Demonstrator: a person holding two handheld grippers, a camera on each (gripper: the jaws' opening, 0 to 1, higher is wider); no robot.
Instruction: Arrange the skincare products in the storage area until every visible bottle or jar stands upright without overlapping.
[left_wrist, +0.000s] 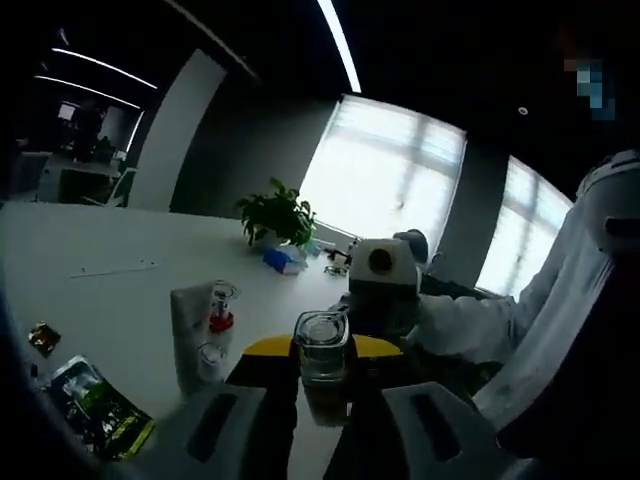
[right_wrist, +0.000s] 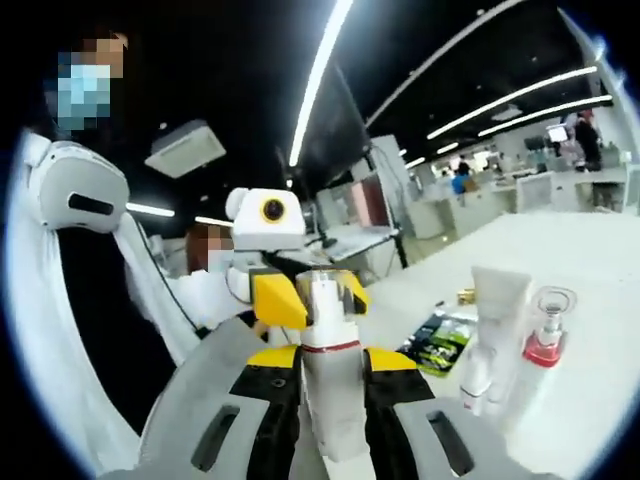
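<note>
Left gripper (left_wrist: 322, 420) fingers pinch a clear glass jar (left_wrist: 322, 345) – right gripper (right_wrist: 330, 425) fingers pinch a white bottle (right_wrist: 328, 375)

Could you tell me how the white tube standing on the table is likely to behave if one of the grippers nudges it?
The white tube stands tall and narrow on its cap end, so it probably tips easily. It looks like soft plastic, likely to give under the jaws. Beside it is the clear red-collared pump bottle, which a fall might knock.
</note>
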